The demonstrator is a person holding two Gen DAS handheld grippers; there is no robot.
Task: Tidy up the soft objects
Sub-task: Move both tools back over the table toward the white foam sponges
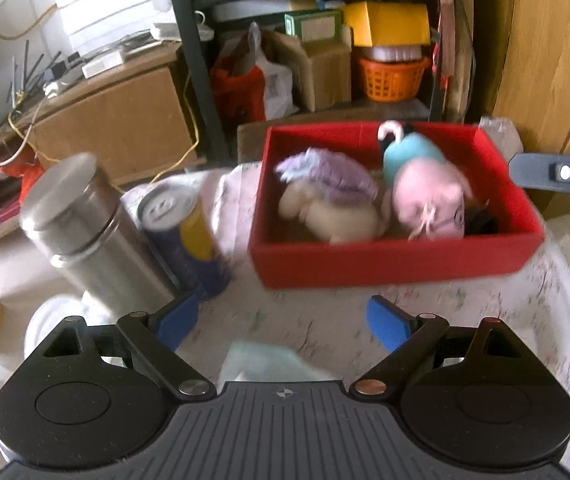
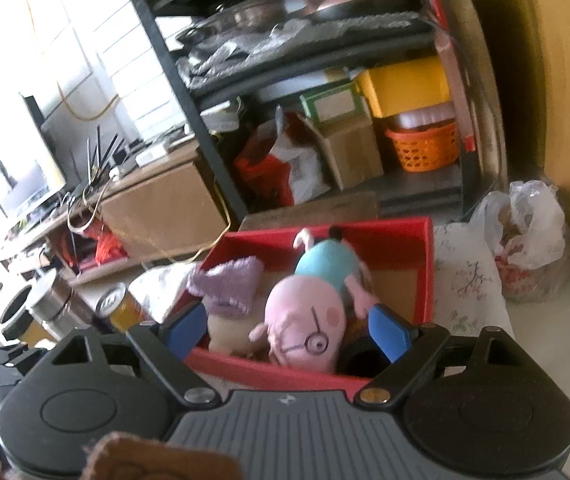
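A red box [image 1: 393, 260] stands on the floral-cloth table [image 1: 325, 320]. In it lie a pink pig plush with a teal body [image 1: 425, 196] and a cream plush with a purple knit top [image 1: 325, 196]. A dark object [image 1: 481, 220] lies at the box's right end. My left gripper [image 1: 281, 324] is open and empty, just in front of the box. My right gripper [image 2: 289, 328] is open, above the box's near wall [image 2: 269, 368], with the pig plush [image 2: 309, 328] between its fingers but not gripped. The purple-topped plush [image 2: 229, 284] lies to its left.
A steel flask [image 1: 81, 228] and a blue-yellow can [image 1: 189, 232] stand left of the box. A pale blue cloth [image 1: 261, 360] lies under my left gripper. A black shelf rack [image 1: 325, 40] with boxes and an orange basket [image 1: 393, 76] stands behind. A plastic bag [image 2: 525, 240] sits on the right.
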